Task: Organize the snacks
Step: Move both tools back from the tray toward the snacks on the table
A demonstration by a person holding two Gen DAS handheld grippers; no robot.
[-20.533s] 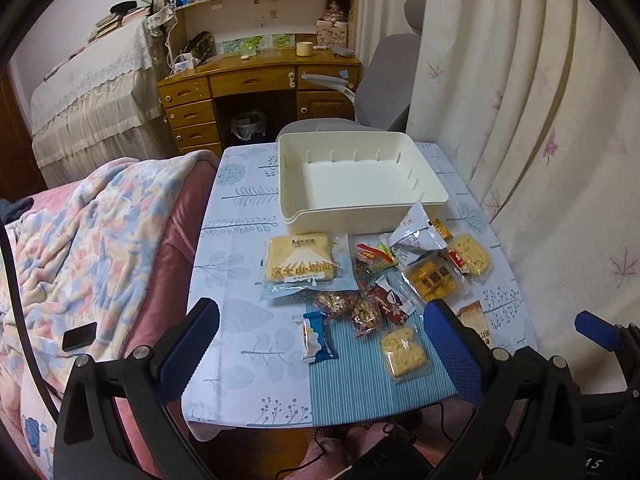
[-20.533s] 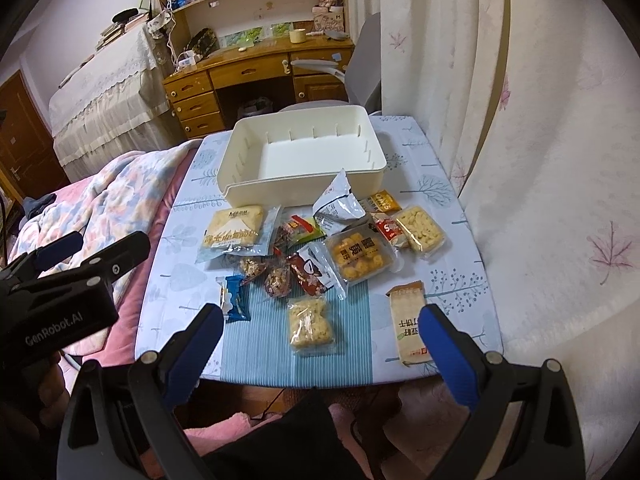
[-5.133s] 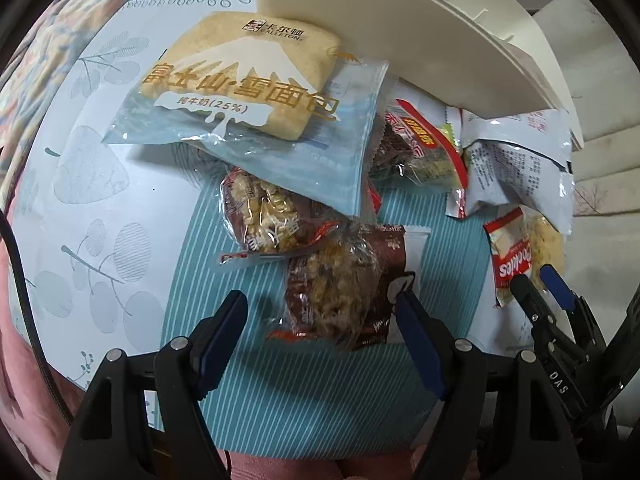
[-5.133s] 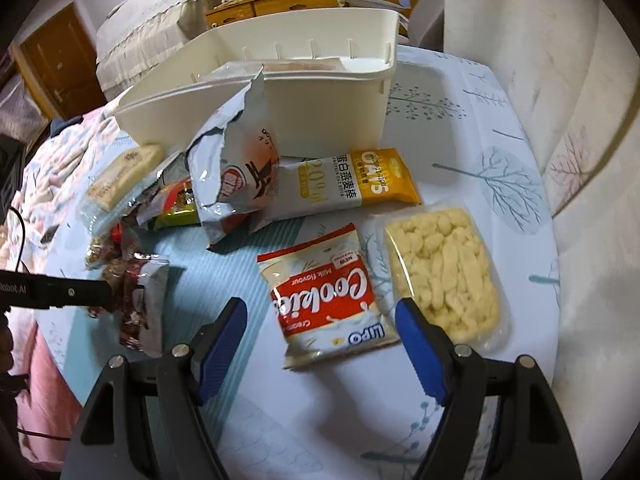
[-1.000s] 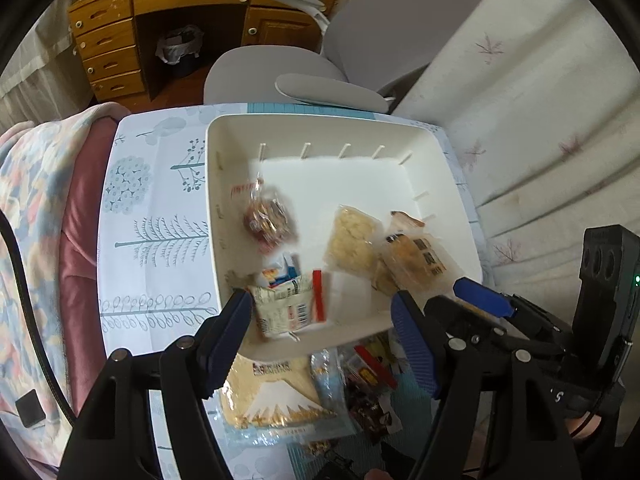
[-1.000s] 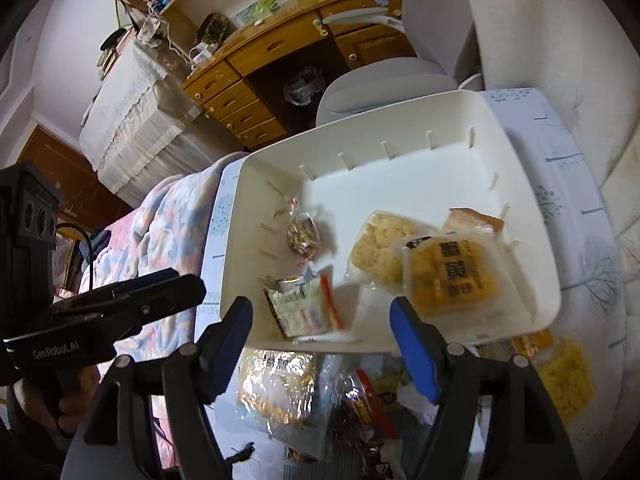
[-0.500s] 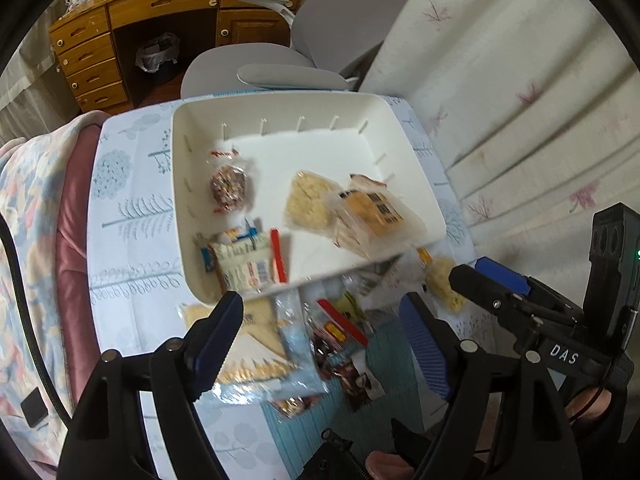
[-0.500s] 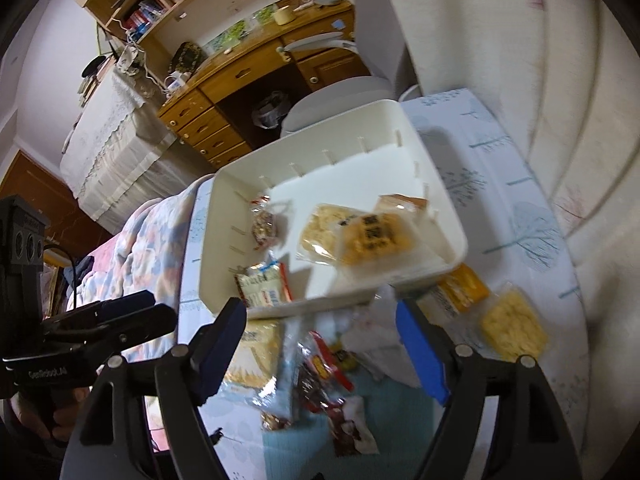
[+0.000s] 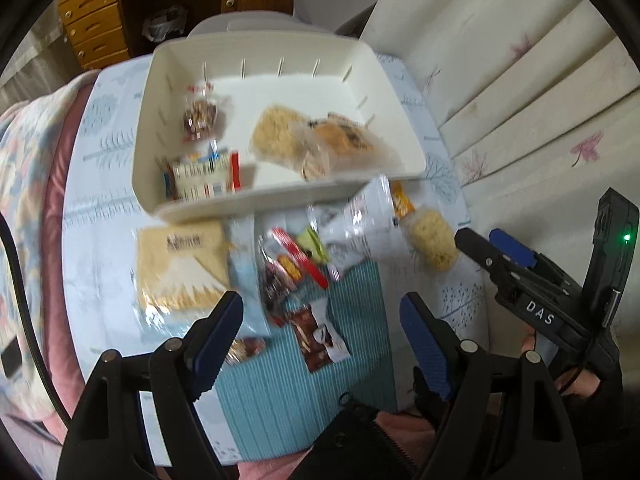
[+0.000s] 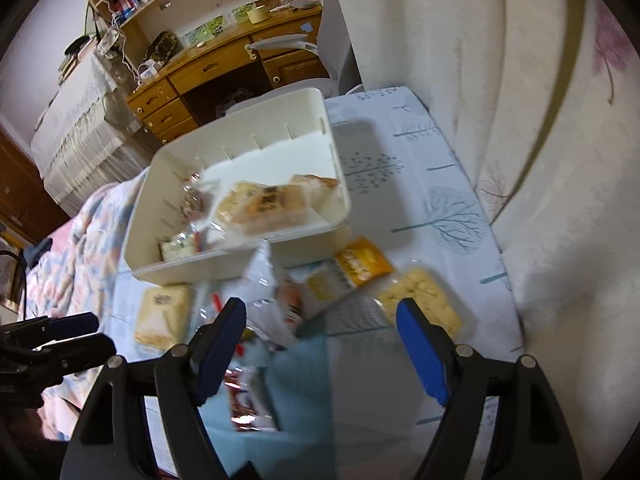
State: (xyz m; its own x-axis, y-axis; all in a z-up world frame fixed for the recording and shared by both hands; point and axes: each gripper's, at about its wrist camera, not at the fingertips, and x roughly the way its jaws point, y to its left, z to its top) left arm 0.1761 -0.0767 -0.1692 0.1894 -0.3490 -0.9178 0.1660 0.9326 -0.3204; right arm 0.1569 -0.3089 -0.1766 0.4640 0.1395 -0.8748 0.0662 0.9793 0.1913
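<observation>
On the worktop [image 9: 100, 208] stood the cream bin [image 9: 280, 200], holding four or five packets: a nut pouch [image 9: 199, 118], a barcoded pack [image 9: 200, 180], and pale biscuit trays [image 9: 320, 142]. Outside it remained the bread pack [image 9: 180, 268], a silver bag [image 9: 356, 228], a yellow bar [image 10: 362, 262], a cracker tray [image 10: 420, 308] and small sweets. Left claw [image 9: 320, 340] and right claw [image 10: 320, 348] both stood open and empty, jaws having just widened. Compared with one second earlier, both views sat back from the bin toward the loose pile.
</observation>
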